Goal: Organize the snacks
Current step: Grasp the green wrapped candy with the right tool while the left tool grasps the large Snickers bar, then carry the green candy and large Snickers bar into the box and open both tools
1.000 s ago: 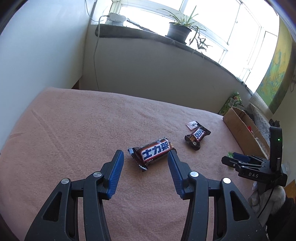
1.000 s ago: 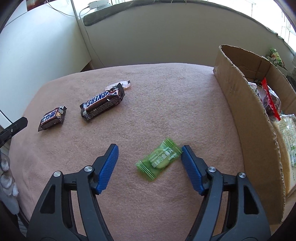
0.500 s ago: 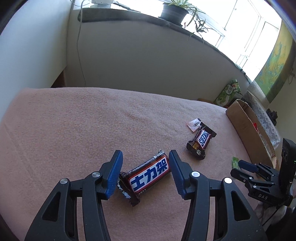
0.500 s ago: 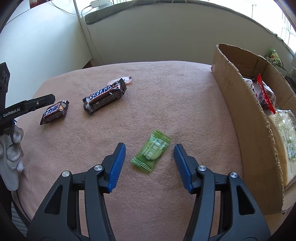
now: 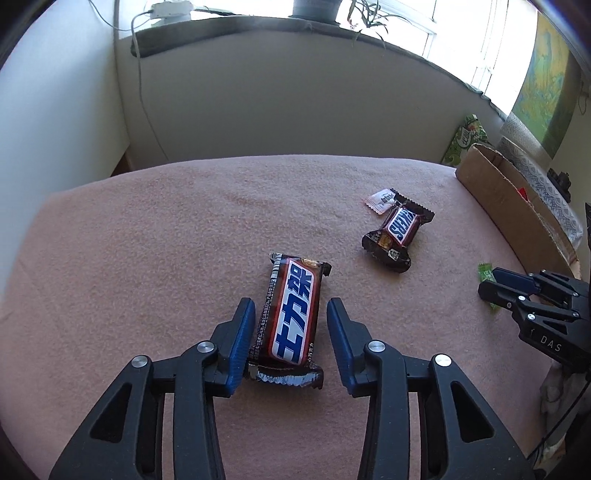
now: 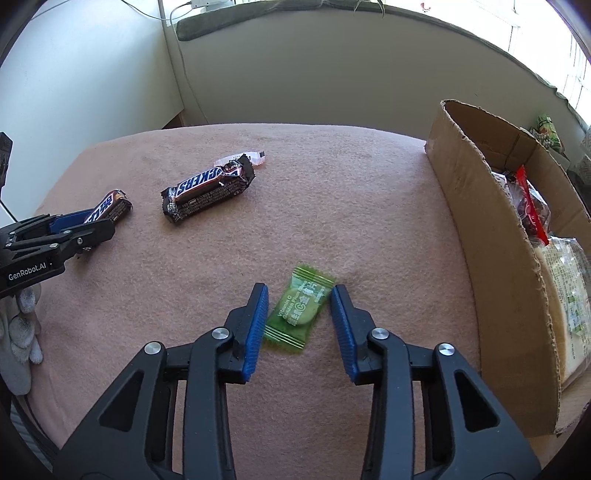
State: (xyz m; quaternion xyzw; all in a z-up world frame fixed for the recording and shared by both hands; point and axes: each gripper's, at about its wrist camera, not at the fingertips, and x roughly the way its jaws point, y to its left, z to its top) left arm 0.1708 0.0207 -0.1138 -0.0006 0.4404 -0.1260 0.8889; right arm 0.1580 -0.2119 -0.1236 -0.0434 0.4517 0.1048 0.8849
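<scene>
Left wrist view: left gripper (image 5: 291,325) angled down over a brown foil-wrapped chocolate bar with blue characters on a white band (image 5: 291,317), lying lengthwise between the blue ribbed pads (image 5: 242,338). Jaws narrowing, left pad at the wrapper's edge, right pad just clear of it; bar flat on the cloth. Farther off to the right, a second brown Snickers bar (image 5: 400,234) with a small white sachet (image 5: 380,199) at its far end. Underneath, a pink fleecy blanket (image 5: 147,258), nappy and soft. Beyond, a pale wall, a dark sill with a white power adapter (image 5: 170,8) and cable. At right, a brown corrugated cardboard box (image 5: 491,184) and the right gripper (image 5: 487,284) over a green sweet.

Right wrist view: right gripper (image 6: 299,317) straddling a small green crinkle-edged plastic candy packet (image 6: 301,312), slightly tilted, flat on the blanket (image 6: 332,203). Jaws closing in, pads near the packet's sides, a sliver of gap on each. Cardboard box (image 6: 491,240) close at right, open-topped, ragged rim, holding bagged snacks. At left, left gripper (image 6: 92,227) around its bar (image 6: 110,206); a white knitted glove (image 6: 18,332) below.
</scene>
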